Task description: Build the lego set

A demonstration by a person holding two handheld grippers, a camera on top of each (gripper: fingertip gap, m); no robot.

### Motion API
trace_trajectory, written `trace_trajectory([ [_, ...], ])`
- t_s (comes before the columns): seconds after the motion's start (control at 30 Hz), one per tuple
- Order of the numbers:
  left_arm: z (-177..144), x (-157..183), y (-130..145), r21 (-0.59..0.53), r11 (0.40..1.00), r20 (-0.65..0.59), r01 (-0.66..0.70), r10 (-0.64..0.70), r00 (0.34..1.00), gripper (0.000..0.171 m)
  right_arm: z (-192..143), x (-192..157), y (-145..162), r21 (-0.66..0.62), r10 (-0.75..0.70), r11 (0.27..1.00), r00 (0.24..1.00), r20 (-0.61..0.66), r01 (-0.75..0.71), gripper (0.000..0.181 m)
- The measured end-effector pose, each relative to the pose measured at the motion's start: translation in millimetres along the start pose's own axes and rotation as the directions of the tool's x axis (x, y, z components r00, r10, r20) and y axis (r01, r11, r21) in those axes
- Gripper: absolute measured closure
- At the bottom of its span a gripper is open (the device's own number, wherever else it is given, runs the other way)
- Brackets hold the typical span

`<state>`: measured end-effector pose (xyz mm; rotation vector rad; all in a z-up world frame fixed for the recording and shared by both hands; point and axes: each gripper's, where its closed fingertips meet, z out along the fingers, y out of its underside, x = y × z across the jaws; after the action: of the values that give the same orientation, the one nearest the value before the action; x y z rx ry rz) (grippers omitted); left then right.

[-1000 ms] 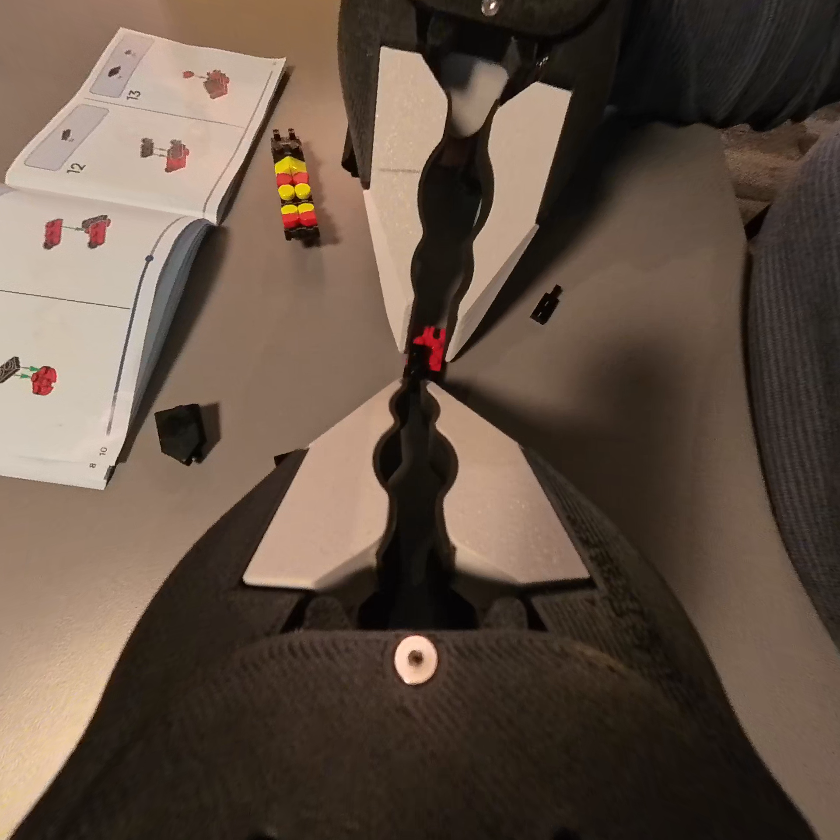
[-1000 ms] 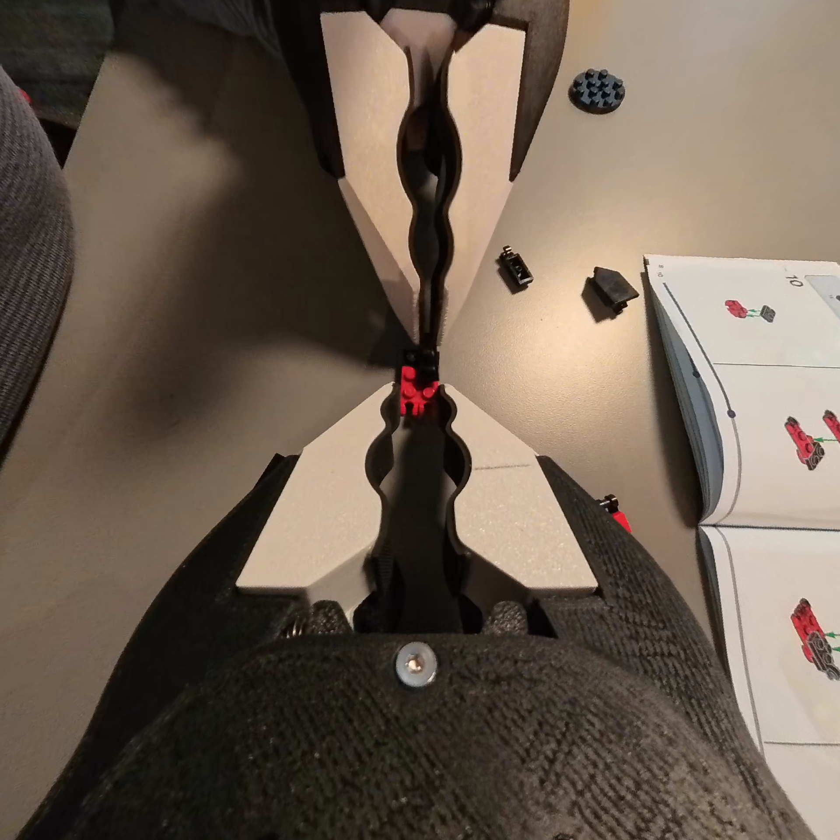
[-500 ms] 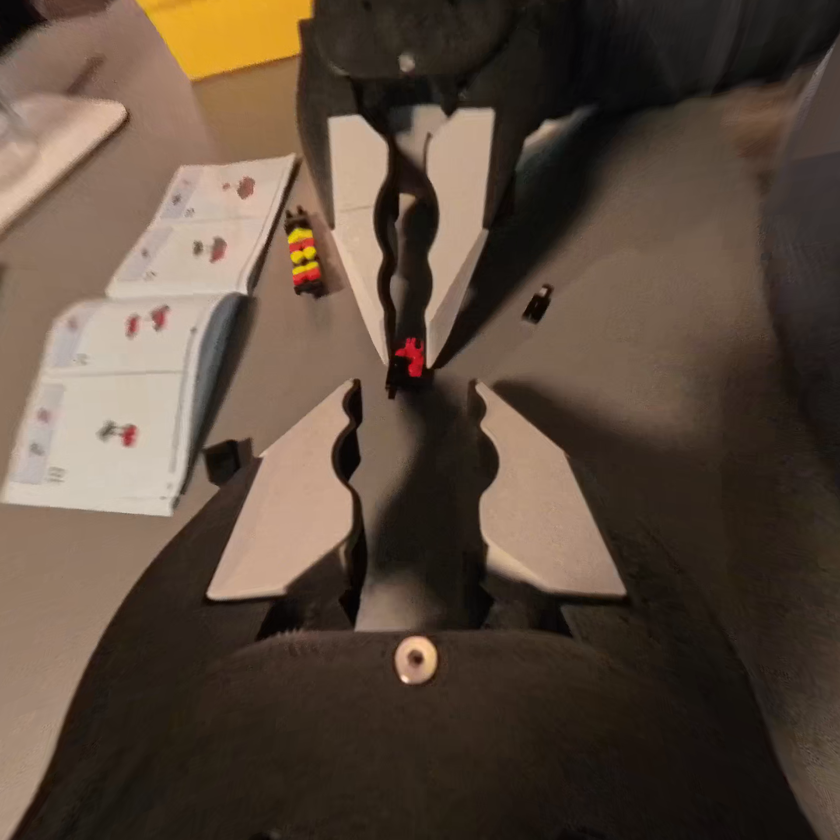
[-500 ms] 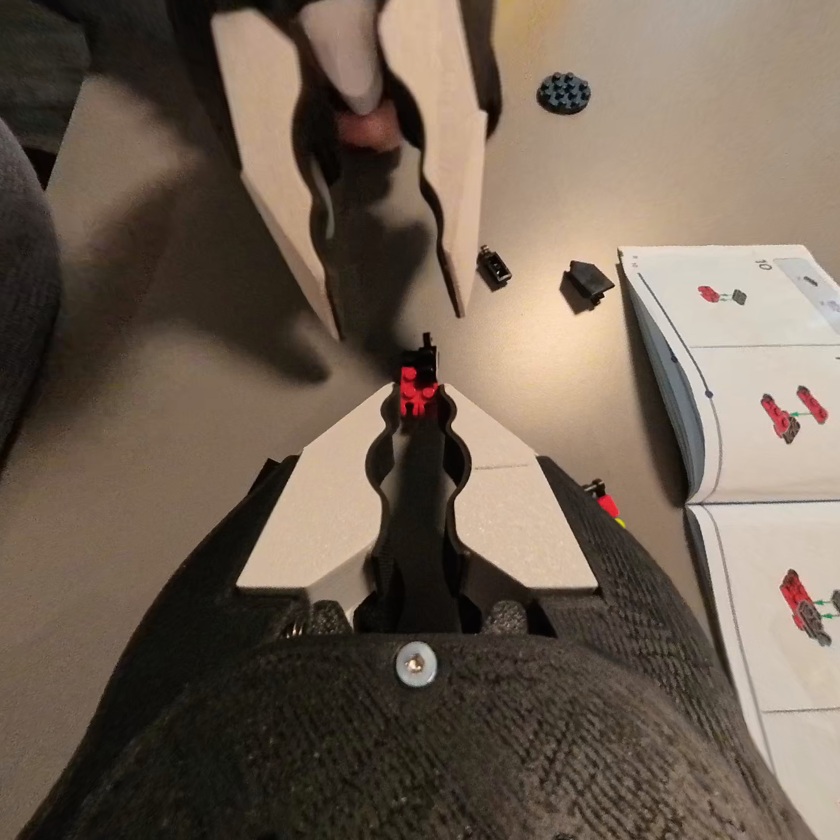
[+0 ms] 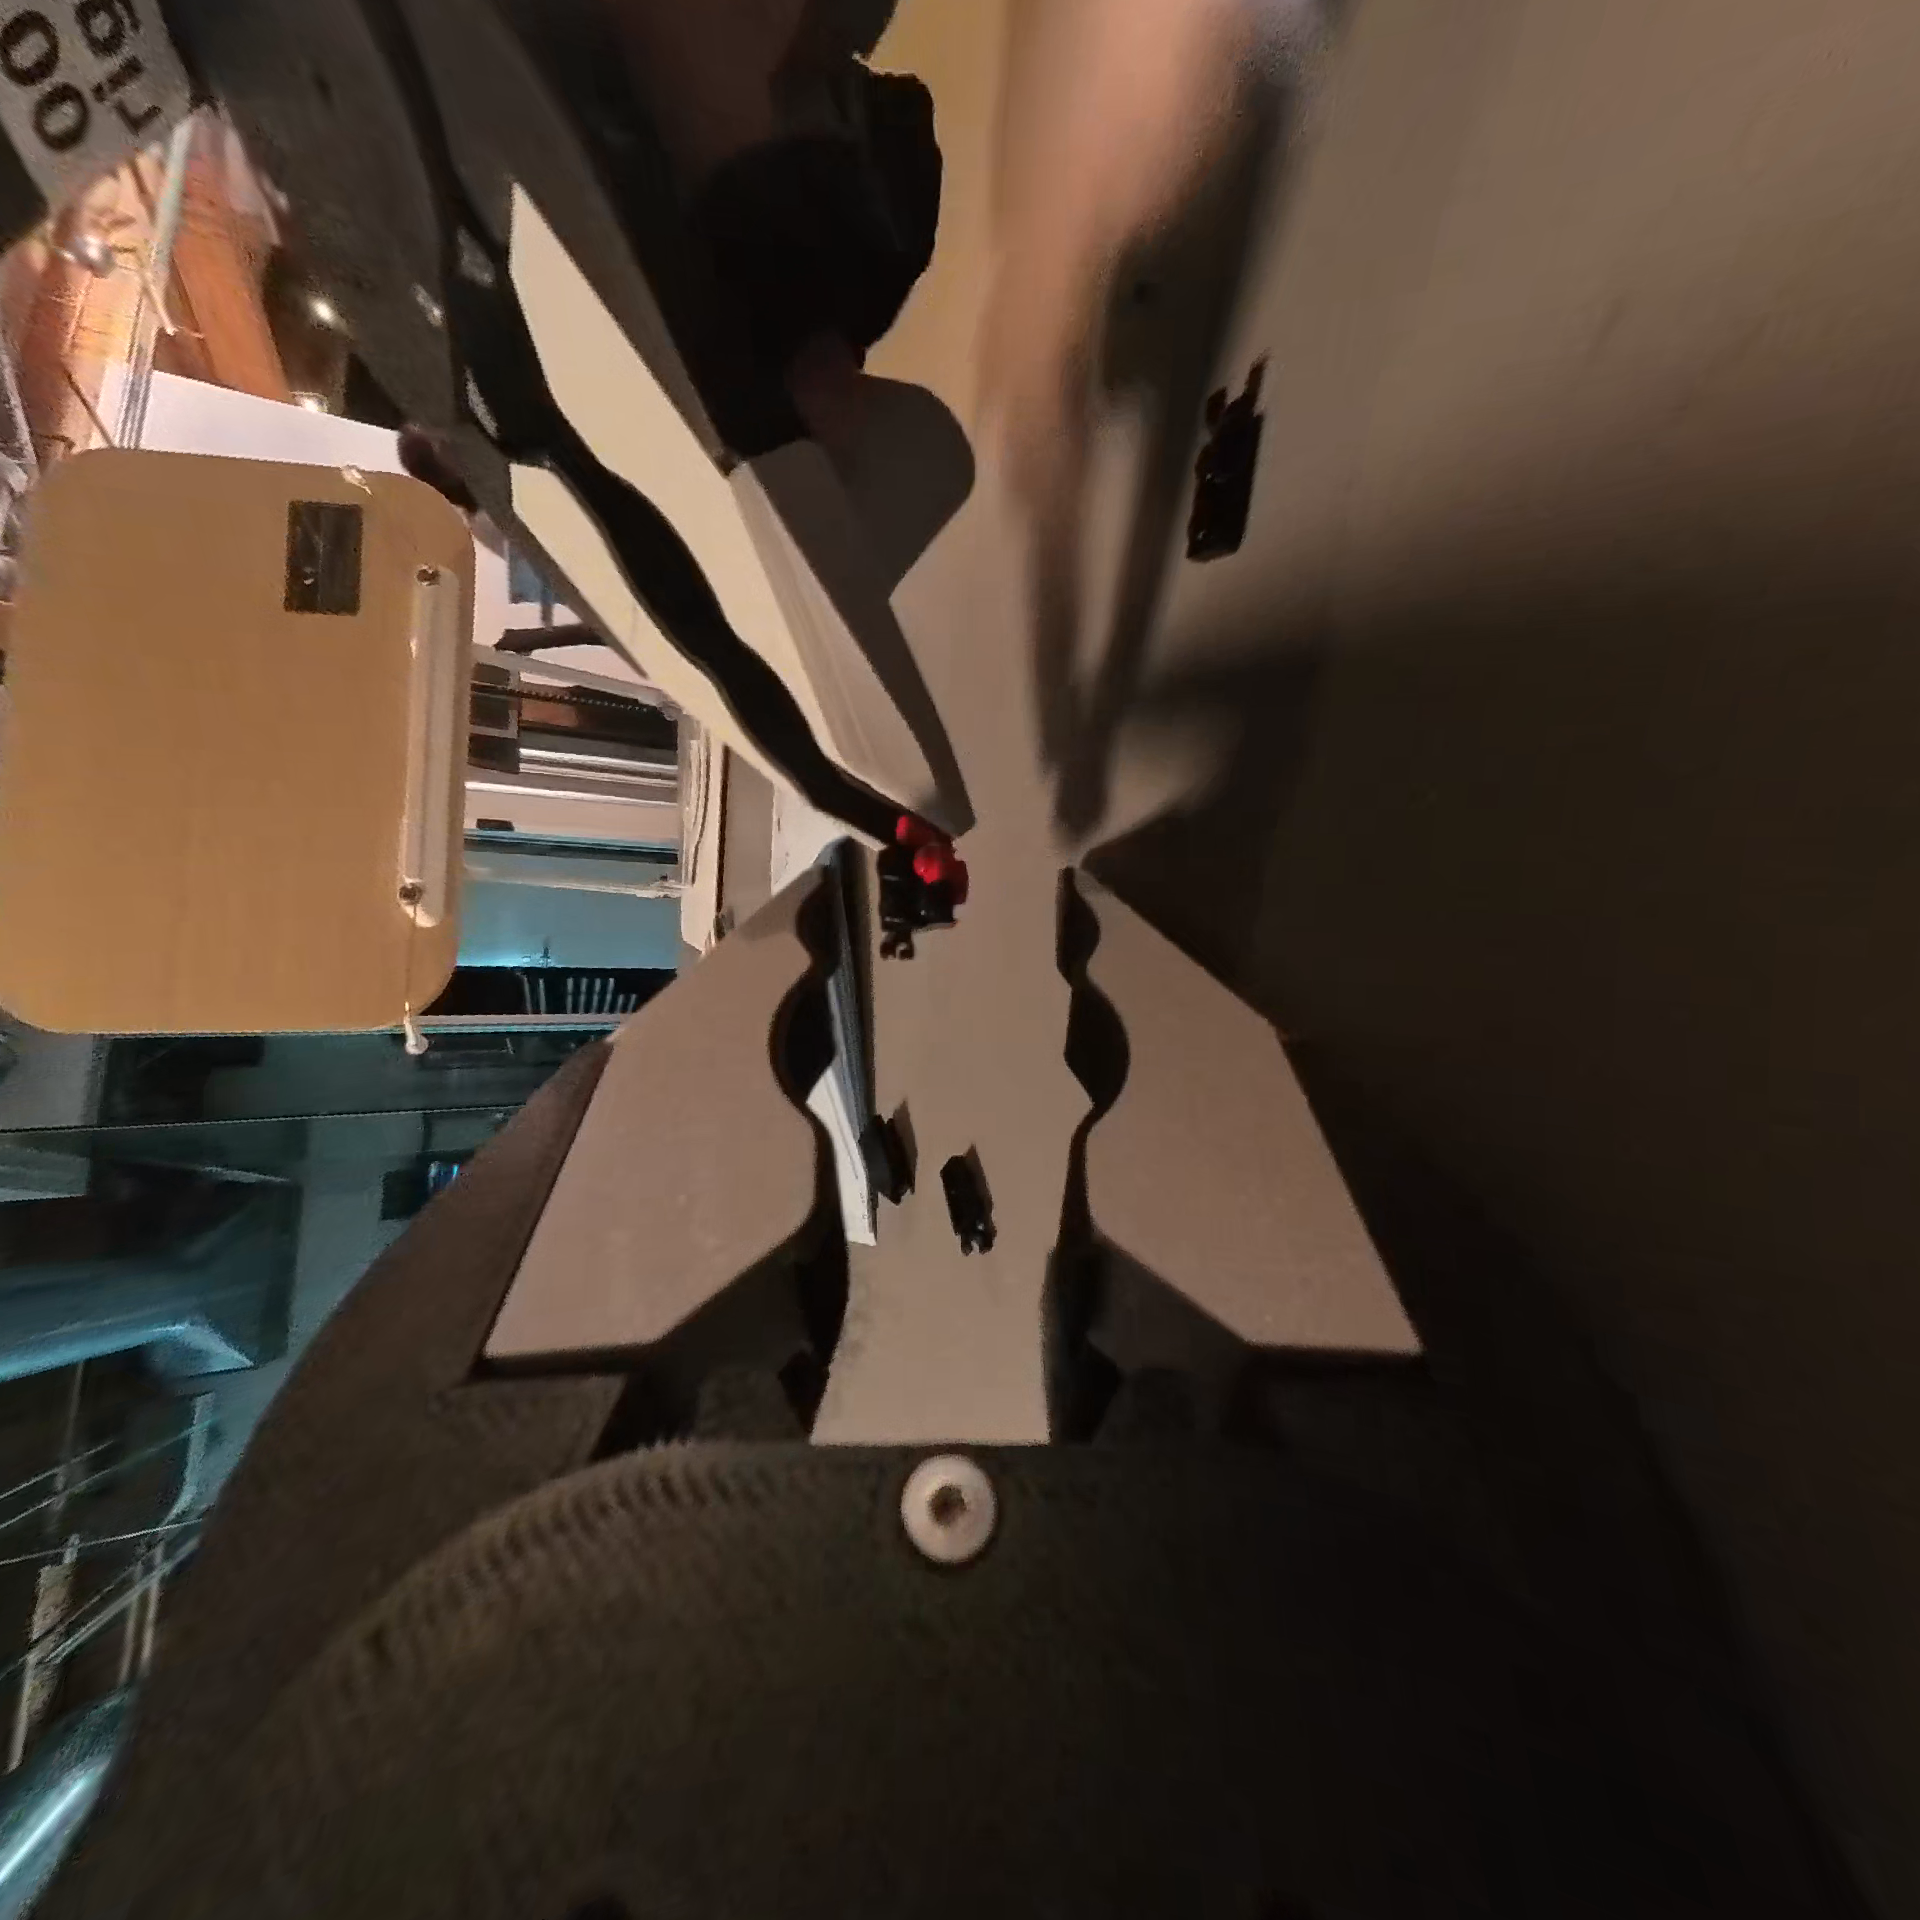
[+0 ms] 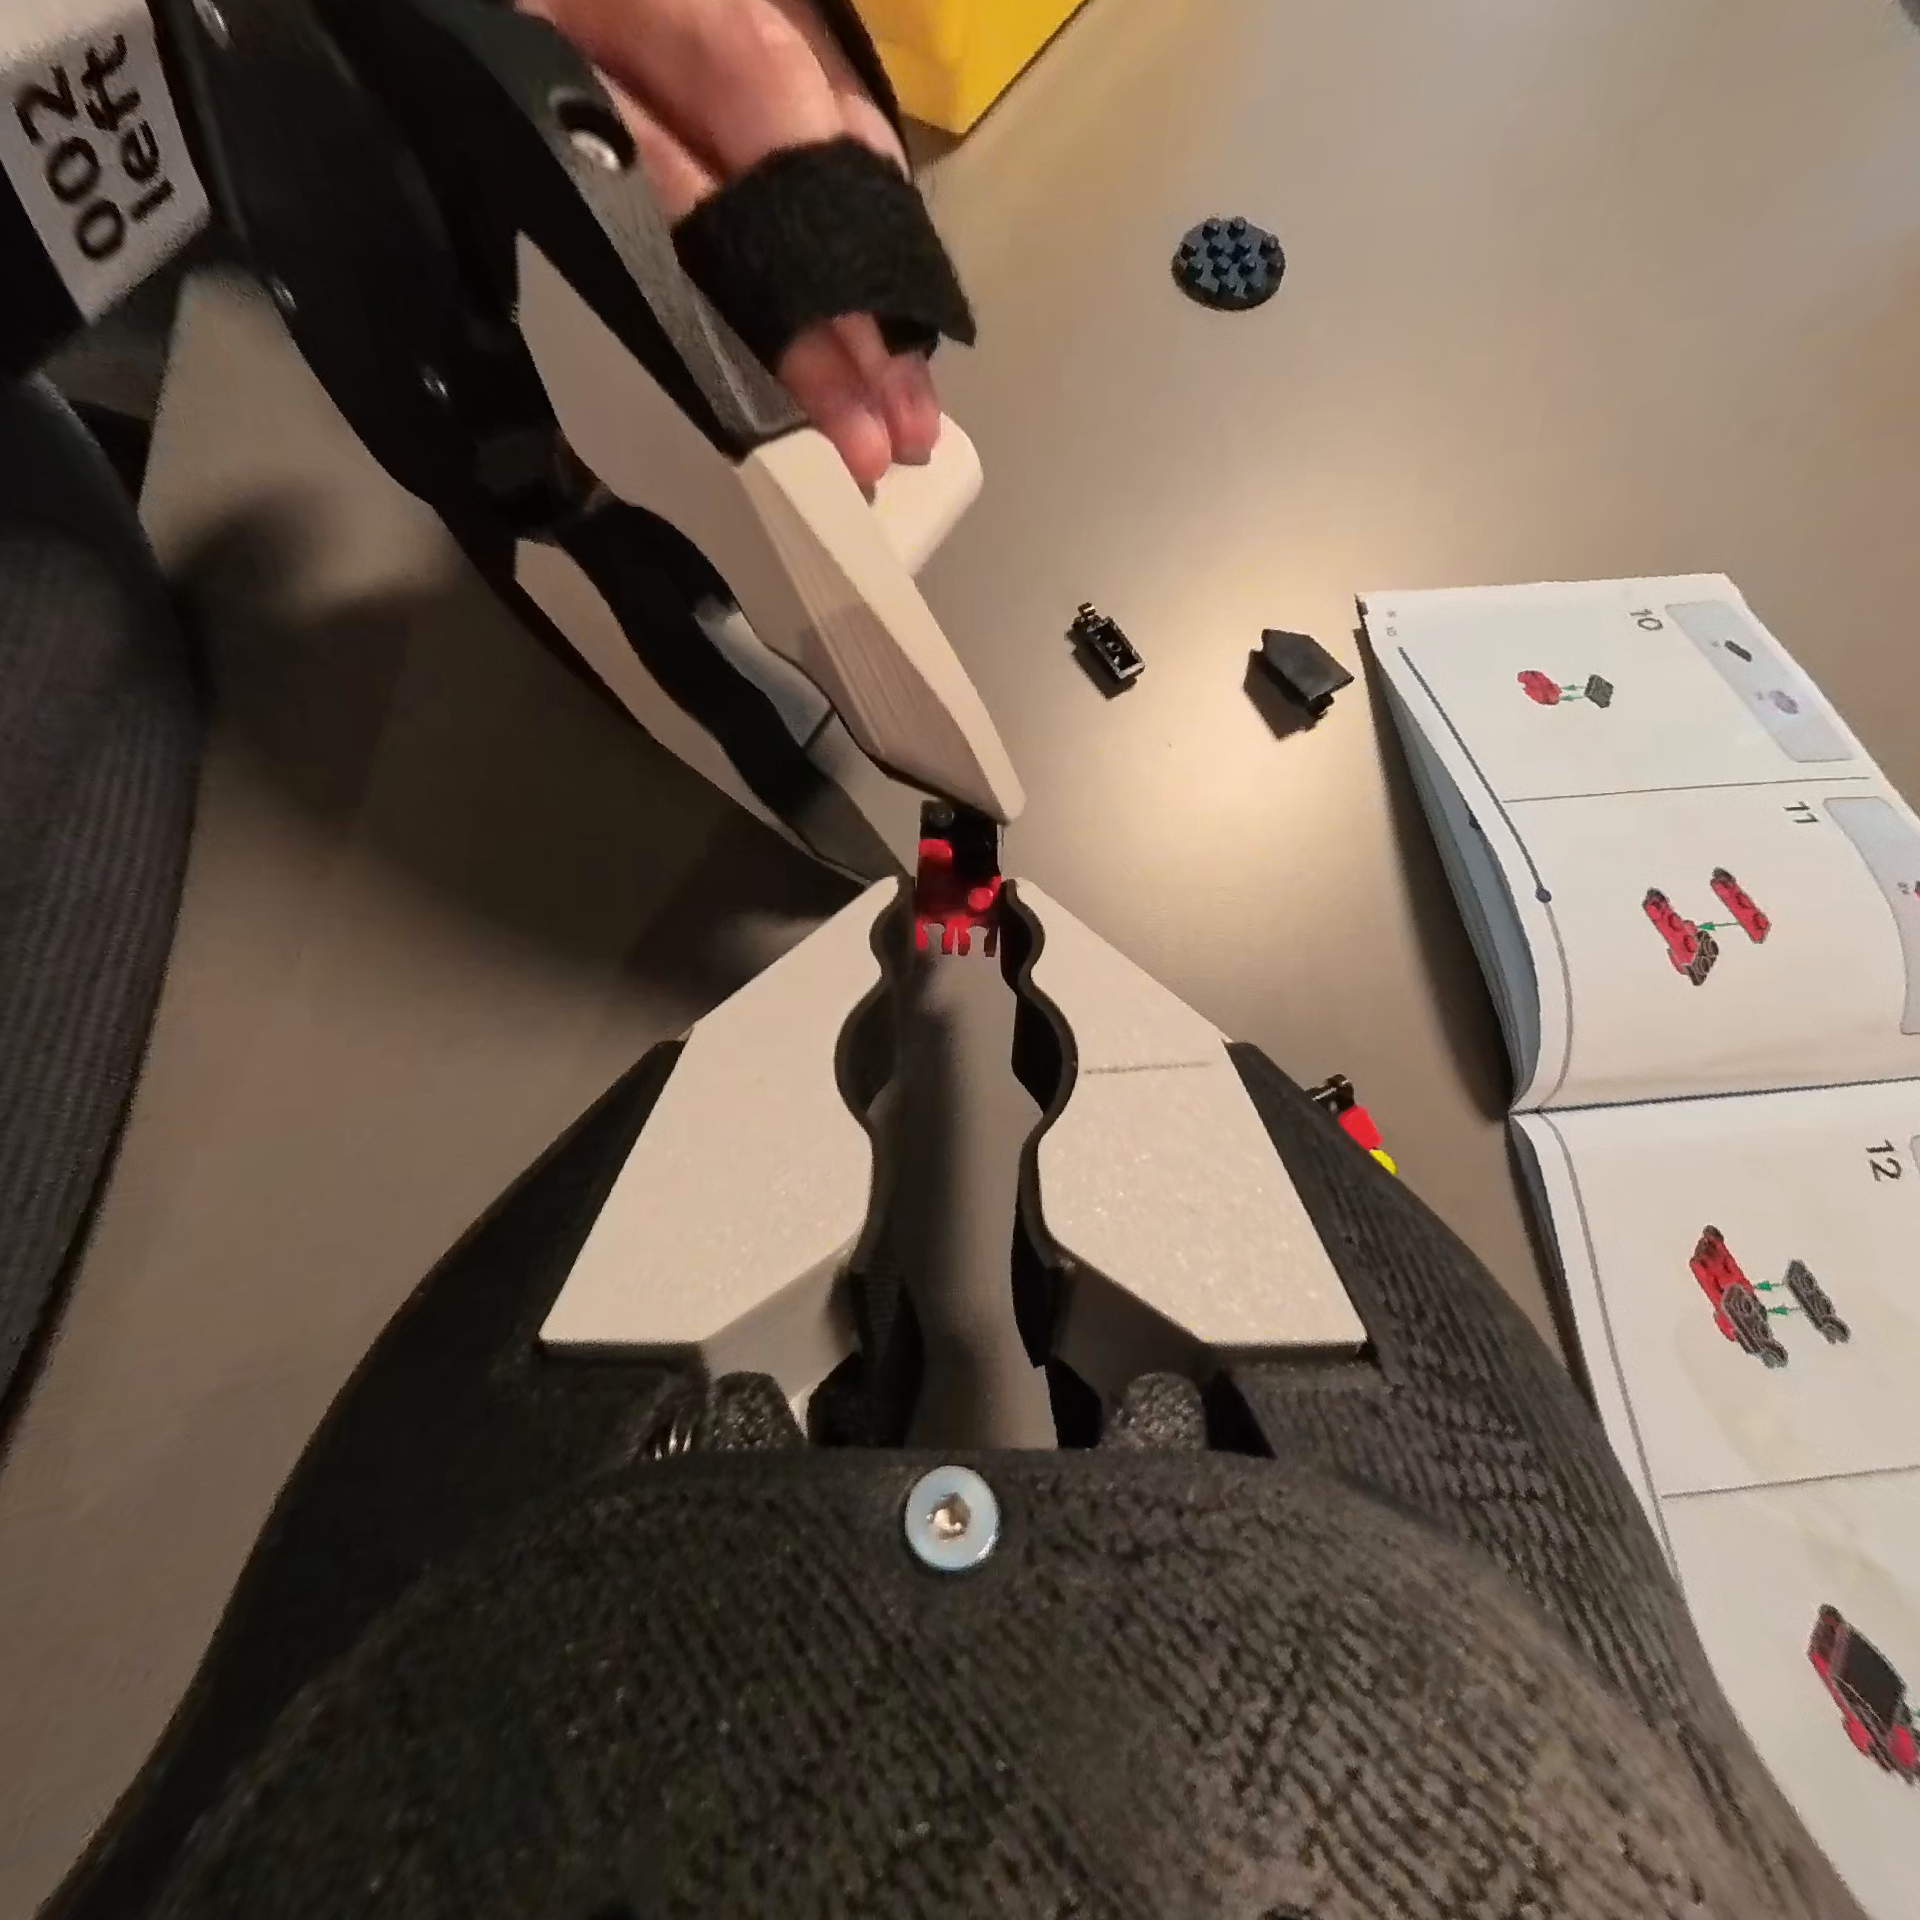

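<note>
Left fingers (image 6: 940, 821) now rolled sideways, parted; right fingers (image 6: 958, 902) clenching red-black assembly (image 6: 956, 883); white printed tag (image 6: 99, 197).

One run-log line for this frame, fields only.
right gripper: shut on red-and-black lego assembly | left gripper: open, rolled sideways, one of its fingers against assembly | instruction booklet: open on table
</note>
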<state>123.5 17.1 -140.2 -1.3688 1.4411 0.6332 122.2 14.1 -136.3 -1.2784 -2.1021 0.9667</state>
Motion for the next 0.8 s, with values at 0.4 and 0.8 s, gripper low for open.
trace_trajectory([
  [0.4,1.7,1.5,0.6,0.006,1.0,-0.002,-0.015,0.015,1.0,0.147,0.8,-8.6,-2.2,0.008,-0.004,1.0,0.999,0.034,0.004,0.167],
  [0.8,2.7,-1.8,5.5,-0.048,0.999,0.008,-0.011,0.011,1.0,0.158,-0.8,-2.3,-5.1,0.079,-0.017,0.997,1.0,0.017,0.016,0.165],
])
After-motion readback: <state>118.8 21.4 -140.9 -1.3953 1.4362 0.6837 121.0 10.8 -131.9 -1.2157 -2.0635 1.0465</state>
